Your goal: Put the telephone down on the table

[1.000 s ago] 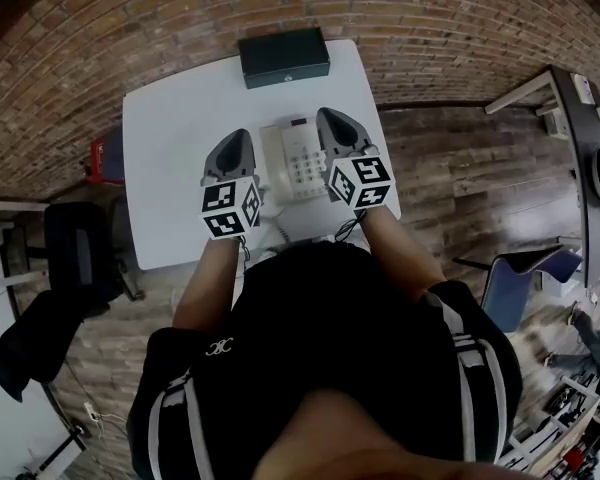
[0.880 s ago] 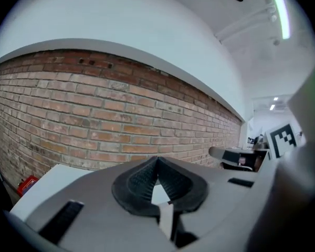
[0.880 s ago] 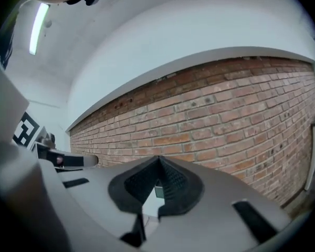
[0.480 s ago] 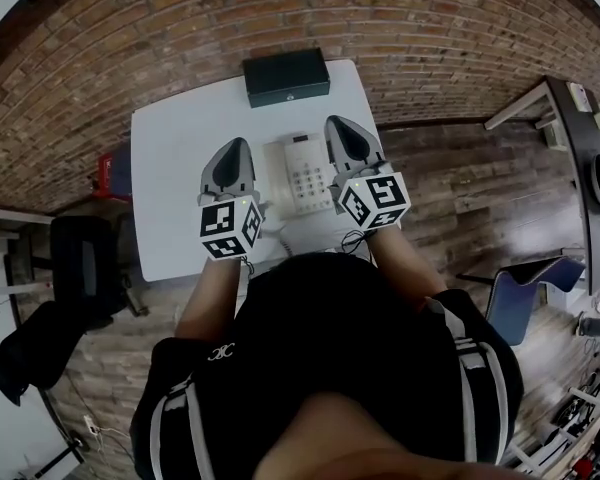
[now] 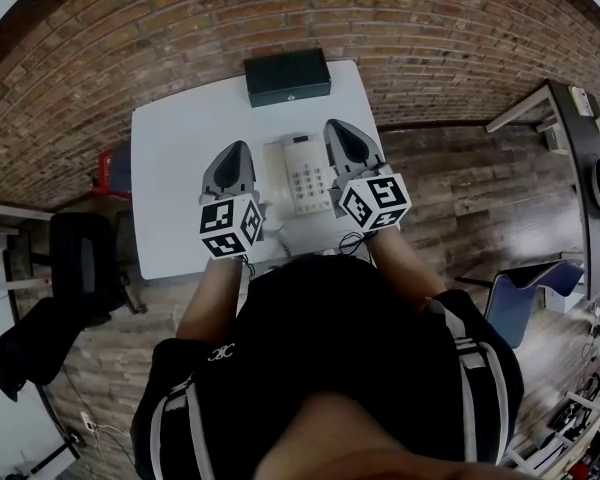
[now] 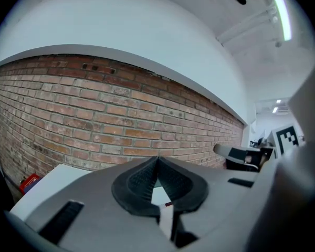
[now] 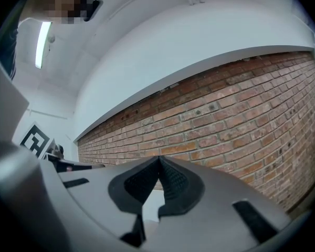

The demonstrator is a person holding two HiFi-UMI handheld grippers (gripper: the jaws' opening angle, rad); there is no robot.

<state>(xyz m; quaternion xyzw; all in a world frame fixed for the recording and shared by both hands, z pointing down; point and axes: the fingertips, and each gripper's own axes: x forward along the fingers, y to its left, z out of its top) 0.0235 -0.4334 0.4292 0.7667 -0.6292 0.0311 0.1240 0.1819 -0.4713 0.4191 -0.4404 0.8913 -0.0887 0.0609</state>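
Two grippers flank the telephone [image 5: 302, 173], which lies flat on the white counter [image 5: 175, 168], keypad up, towards our near edge. Our left gripper [image 5: 237, 148] hangs just beside its left side and our right gripper [image 5: 333, 126] just beside its right; from above we cannot tell whether either touches it. In the left gripper view the fingers [image 6: 139, 182] are pressed together with nothing between them. The right gripper view shows its fingers [image 7: 173, 182] closed and empty too, facing the brick wall [image 7: 241, 114]. A black box [image 5: 287, 76] sits at the counter's far edge, well apart from the telephone.
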